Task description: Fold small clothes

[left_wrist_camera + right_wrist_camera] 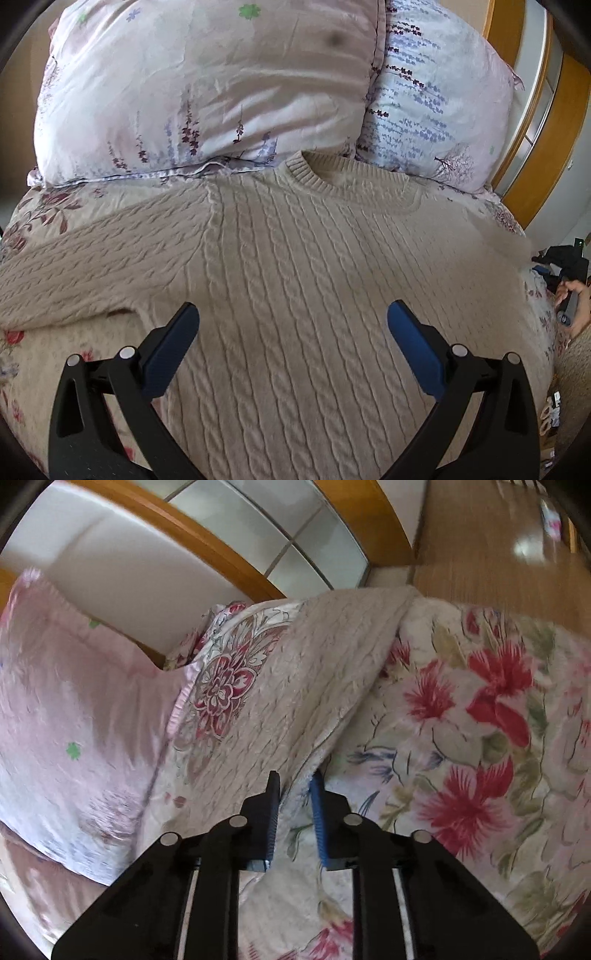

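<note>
On the bed (22, 369), a cream cable-knit sweater (295, 258) lies spread flat, front up, on the floral cover (461, 720). Its collar (325, 170) points toward the two pillows (207, 96) at the head of the bed, so the body's long axis runs from the pillows straight back toward the left tongs.

One sleeve (74, 269) extends sideways to the left edge of the left wrist view, roughly square to the body axis. The opposite sleeve (332, 686) runs diagonally across the cover in the right wrist view, its far end near the bed's edge by the wooden floor (480, 546).

Left tongs (293, 325): spread wide and empty, hovering over the lower chest of the sweater, centred on the body axis; whether the tips touch the knit cannot be told.

Right tongs (294, 786): narrowed onto the near end of that sleeve, with an edge of knit fabric between the fingers; a small gap remains, so the grip appears light.

Judgement: the right tongs are the nearer to a sleeve and already have it. The fold most likely carries this sleeve inward across the body axis, toward the left tongs. The left sleeve lies well apart from both tongs
</note>
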The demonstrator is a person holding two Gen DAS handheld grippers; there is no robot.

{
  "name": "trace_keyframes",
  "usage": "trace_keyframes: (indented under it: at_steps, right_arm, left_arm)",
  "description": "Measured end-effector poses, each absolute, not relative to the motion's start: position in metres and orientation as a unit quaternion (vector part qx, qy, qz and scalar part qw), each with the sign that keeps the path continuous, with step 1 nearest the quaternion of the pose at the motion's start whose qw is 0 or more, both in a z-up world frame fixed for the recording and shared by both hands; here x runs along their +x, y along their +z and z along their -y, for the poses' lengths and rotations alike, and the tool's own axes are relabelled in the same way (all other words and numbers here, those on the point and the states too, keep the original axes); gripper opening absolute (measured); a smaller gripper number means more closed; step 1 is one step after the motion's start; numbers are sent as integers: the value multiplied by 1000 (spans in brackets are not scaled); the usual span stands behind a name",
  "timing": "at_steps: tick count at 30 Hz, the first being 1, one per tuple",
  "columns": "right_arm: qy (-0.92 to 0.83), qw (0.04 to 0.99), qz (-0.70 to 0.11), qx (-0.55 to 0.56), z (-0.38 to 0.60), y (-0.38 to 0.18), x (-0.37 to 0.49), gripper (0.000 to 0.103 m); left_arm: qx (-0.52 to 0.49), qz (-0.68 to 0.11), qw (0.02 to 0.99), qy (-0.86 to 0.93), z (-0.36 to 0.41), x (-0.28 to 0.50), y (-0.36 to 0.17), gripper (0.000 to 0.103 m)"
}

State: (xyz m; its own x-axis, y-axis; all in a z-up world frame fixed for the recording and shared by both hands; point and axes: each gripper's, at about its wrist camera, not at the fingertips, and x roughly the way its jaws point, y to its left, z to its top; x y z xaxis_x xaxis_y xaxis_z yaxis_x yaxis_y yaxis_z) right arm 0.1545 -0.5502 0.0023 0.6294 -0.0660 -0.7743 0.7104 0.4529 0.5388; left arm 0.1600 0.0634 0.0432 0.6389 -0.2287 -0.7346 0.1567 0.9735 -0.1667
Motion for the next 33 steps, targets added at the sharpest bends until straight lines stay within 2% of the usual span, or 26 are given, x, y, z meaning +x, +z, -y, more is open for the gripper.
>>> trace_keyframes:
  at_steps: [3, 9, 15, 19, 23, 26, 28, 29, 33]
  right_arm:
    - [-248, 794, -349, 431, 544, 8, 162, 11]
    - [-192, 864, -309, 349, 505, 59, 178, 10]
    - [-25, 912, -300, 278, 398, 104, 199, 10]
    - [90, 891, -380, 231, 304, 76, 216, 10]
    - [110, 847, -475, 212, 252, 26, 232, 11]
    - [106, 838, -481, 233, 253, 17, 233, 17]
    - [113, 829, -475, 272, 260, 22, 235, 33]
    - [111, 828, -470, 285, 264, 25, 232, 36]
    - [64, 825, -453, 330, 290, 29, 236, 37]
  left_arm:
    - [-61, -418, 900, -111, -67, 171, 41, 101]
    - [-81, -417, 898, -118, -74, 179, 36, 101]
    - [-166, -409, 887, -139, -89, 186, 33, 101]
    - [-201, -400, 882, -147, -90, 189, 33, 101]
    - [-202, -404, 878, -157, -84, 192, 33, 101]
    - [-220, -413, 868, -165, -85, 195, 30, 101]
    - [-232, -421, 861, -169, -86, 197, 27, 101]
    - [-239, -424, 856, -172, -86, 199, 25, 101]
    - [-262, -436, 841, -184, -86, 203, 18, 97]
